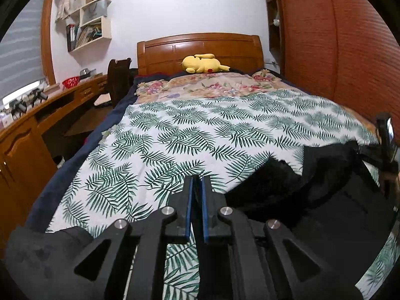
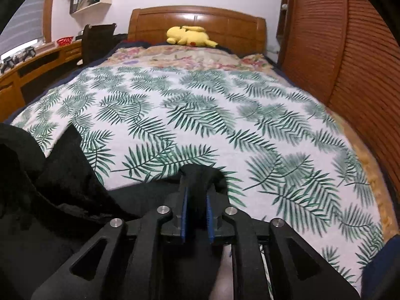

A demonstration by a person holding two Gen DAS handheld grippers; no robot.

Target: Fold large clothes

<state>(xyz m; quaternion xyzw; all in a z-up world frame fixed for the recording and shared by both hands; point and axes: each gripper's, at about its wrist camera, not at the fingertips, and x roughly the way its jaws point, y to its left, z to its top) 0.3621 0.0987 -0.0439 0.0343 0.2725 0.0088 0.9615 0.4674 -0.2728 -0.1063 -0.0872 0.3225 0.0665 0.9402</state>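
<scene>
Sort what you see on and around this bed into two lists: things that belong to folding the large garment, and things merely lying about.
Belongs to the job:
black garment
right tongs, shut on a fold of it
left tongs, nearly closed, apparently empty
leaf-print sheet, the folding surface

Just lying about:
yellow plush toy
red basket
wall shelves

No legible text, label, brand, number or sign is found in either wrist view.

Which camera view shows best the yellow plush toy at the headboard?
The right wrist view: the yellow plush toy lies nearer the centre, whole and unobstructed. The left wrist view shows it whole too, slightly smaller.
</scene>
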